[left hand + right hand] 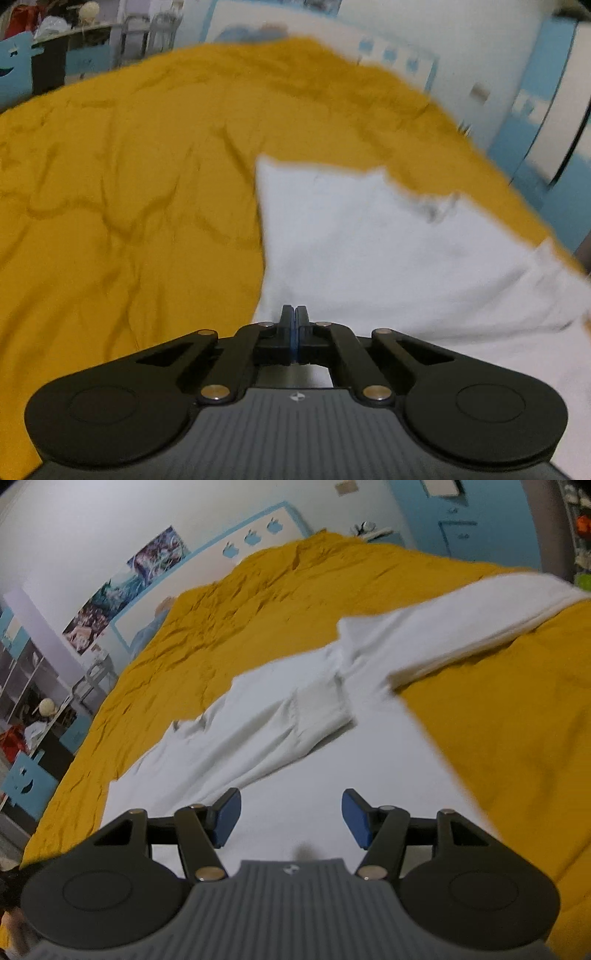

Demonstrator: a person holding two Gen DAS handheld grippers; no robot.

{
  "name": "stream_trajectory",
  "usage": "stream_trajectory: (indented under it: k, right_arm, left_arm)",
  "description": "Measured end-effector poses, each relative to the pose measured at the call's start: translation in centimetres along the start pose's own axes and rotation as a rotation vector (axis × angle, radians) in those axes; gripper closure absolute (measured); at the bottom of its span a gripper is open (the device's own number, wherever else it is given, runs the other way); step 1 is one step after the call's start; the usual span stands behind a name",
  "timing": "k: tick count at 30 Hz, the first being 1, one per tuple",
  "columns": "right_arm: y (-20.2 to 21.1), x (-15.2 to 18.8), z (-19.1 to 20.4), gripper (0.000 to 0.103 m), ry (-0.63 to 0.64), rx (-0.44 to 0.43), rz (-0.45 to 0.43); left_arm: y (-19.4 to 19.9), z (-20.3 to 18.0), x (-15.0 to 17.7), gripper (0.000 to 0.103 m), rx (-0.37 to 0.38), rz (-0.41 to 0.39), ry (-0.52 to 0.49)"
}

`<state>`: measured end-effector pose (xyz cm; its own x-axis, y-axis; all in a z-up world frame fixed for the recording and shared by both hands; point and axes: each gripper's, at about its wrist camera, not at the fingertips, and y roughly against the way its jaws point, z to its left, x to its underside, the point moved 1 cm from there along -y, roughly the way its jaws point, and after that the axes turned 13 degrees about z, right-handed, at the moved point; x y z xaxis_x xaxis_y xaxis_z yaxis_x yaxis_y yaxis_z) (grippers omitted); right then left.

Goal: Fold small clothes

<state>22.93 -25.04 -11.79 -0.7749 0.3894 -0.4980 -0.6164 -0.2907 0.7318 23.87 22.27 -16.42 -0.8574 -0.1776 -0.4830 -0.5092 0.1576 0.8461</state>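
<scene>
1. A white garment [280, 716] lies spread on a mustard-yellow bedspread [229, 627]. It looks like a long-sleeved top, though blur leaves that uncertain. One long part [461, 627] stretches away from its body toward the far right of the bed.
2. The left gripper [294, 314] is clenched, its two fingers pressed flat together. No cloth shows between them, so it seems to grasp nothing. It hovers over the near part of the garment, close to the garment's left edge [260, 229].
3. The right gripper [291, 818] is released, jaws standing wide with the blue pads [229, 821] apart. It hangs above the garment's smooth near panel, with nothing between the pads.
4. The step in hand appears to be choosing a new hold for a fold, since neither tool holds cloth.
5. To do it well, the left gripper would need to open before coming down on the garment's edge. Each should pinch only the top layer, and both should lift together so the panel stays taut.
6. Beside the garment's middle the cloth is bunched into ridges [321, 709]. Flattening these first would likely give a cleaner crease.
7. Edges: the garment's left edge is straight and easy to reach. Its far corner [380, 171] is ragged and blurred.
8. Open room: broad bare bedspread lies beyond and left of the garment. Furniture [33, 716] stands well apart from it, past the bed's left side.
</scene>
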Motion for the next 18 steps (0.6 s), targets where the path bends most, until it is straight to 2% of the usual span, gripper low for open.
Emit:
stream_trajectory:
  k: [3, 5, 6, 9, 10, 12, 15, 18]
  right_arm:
    - [2.2, -1.4, -2.6, 0.040, -0.001, 0.032, -0.062]
    - [3.5, -2.5, -4.9, 0.040, -0.026, 0.057, -0.098]
    - [4.2, -3.2, -6.3, 0.040, -0.050, 0.065, -0.109]
    - [6.5, -5.3, -11.3, 0.040, -0.129, 0.058, -0.157]
    - [7.4, -6.2, -13.3, 0.040, -0.161, 0.066, -0.185]
    - [9.1, -7.8, -17.6, 0.039, -0.242, 0.072, -0.245]
    - [10.4, -10.2, -25.2, 0.048, -0.433, -0.007, -0.299]
    - [9.6, -11.9, -32.4, 0.048, -0.647, -0.152, -0.337]
  left_arm:
    - [0.1, -0.2, 0.7, 0.103, -0.025, -0.014, 0.084]
    - [0.9, -0.9, 0.8, 0.103, -0.063, -0.033, 0.115]
    - [1.4, -1.8, 0.7, 0.098, -0.069, -0.059, 0.097]
    - [4.3, -4.8, 1.4, 0.061, 0.000, -0.137, -0.005]
    - [5.1, -5.9, 1.5, 0.054, 0.028, -0.144, -0.013]
    - [6.4, -8.2, 2.0, 0.054, 0.077, -0.149, -0.020]
    - [7.5, -11.7, 2.6, 0.050, 0.144, -0.126, -0.052]
    - [7.6, -14.5, 3.5, 0.049, 0.145, -0.118, -0.086]
